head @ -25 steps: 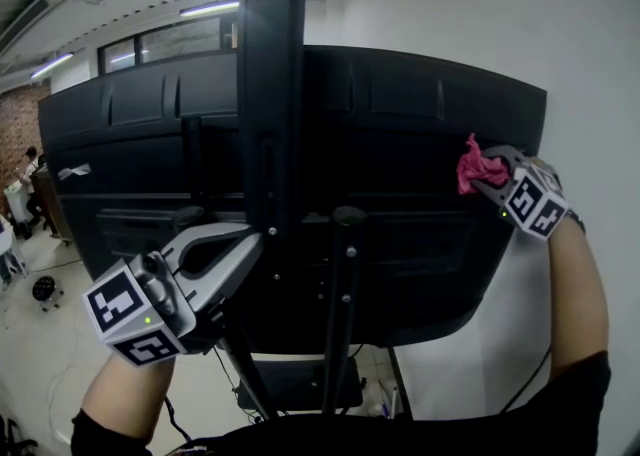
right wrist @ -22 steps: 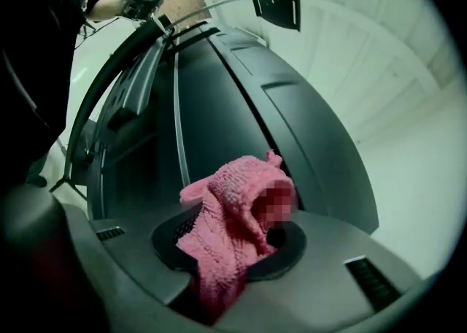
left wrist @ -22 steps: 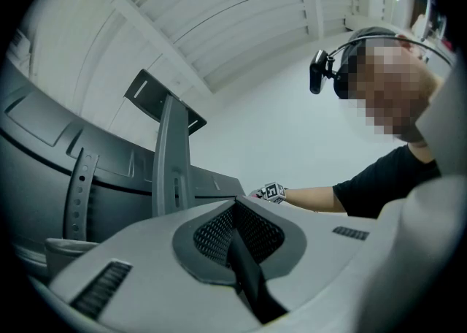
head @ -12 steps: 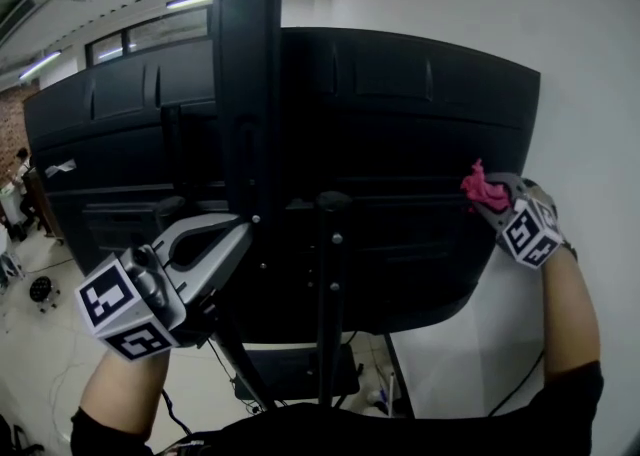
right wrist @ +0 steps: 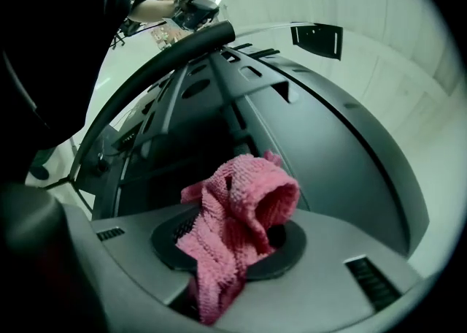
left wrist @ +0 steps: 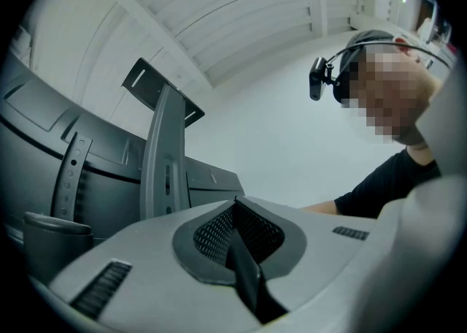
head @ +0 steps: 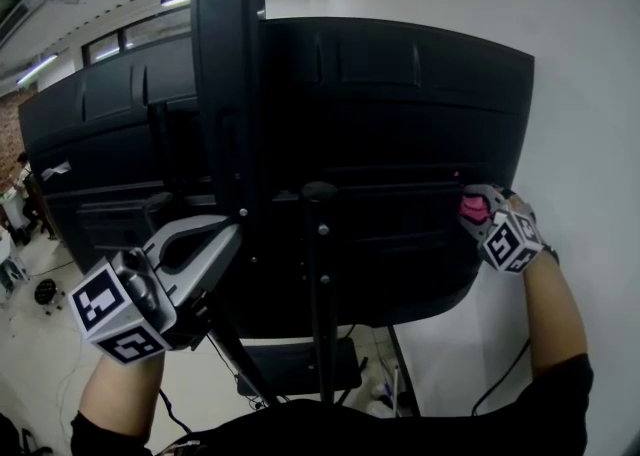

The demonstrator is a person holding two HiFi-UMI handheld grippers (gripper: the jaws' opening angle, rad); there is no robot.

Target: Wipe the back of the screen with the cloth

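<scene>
Head view: screen [head: 400, 124] back fills frame. Stand post [head: 225, 74] at 12 o'clock, top cut off. Left gripper [head: 205, 249] at 8 o'clock, low before stand. Right gripper [head: 484, 220] at 3 o'clock by screen's right edge. Pink cloth [head: 471, 208] mostly hidden behind it, contact hard to judge.

Left gripper view: jaws pressed together, nothing between. Screen cut off at 9 o'clock.

Right gripper view: jaws clamped on cloth, bunched, screen beyond.

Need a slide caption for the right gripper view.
Right gripper clamps the pink cloth, facing the black back of the screen.
</scene>
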